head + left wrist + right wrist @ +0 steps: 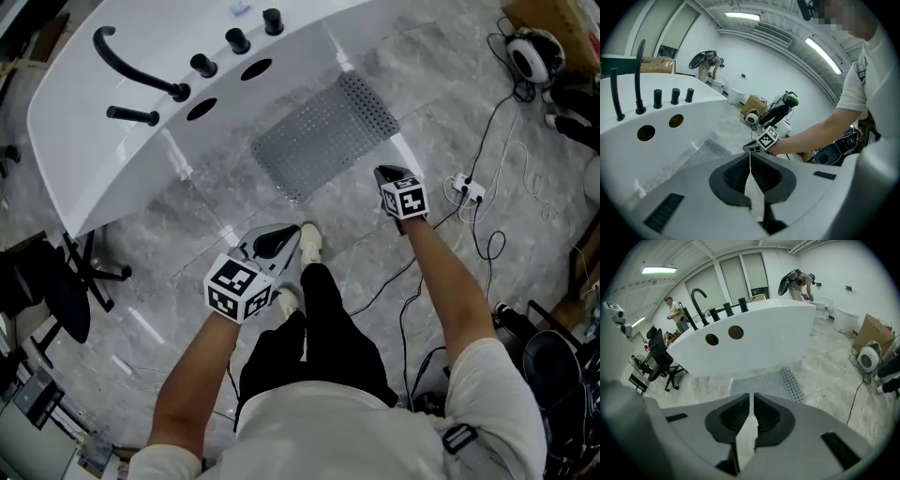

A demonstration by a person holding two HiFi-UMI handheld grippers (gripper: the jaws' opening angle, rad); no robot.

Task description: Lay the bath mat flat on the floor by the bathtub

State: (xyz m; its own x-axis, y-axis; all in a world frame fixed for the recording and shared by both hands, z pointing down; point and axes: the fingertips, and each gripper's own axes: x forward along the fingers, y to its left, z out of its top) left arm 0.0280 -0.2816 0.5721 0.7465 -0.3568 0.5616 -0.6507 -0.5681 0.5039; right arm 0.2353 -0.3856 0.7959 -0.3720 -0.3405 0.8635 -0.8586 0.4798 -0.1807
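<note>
The grey perforated bath mat (323,131) lies flat on the marble floor, right beside the white bathtub (112,131). My left gripper (289,232) hovers above the floor a little short of the mat's near edge, jaws shut and holding nothing. My right gripper (384,172) hangs by the mat's right near corner, also shut and empty. The left gripper view has its shut jaws (750,153) with the mat (711,149) and the right gripper (761,140) beyond. In the right gripper view the shut jaws (751,394) point at the mat (768,382) below the tub (759,345).
A black faucet (131,61) and knobs sit on the tub's rim. Cables and a power strip (466,188) trail on the floor at the right, near a white round device (532,56). An office chair (61,286) stands at the left. My shoes (309,242) are below the mat.
</note>
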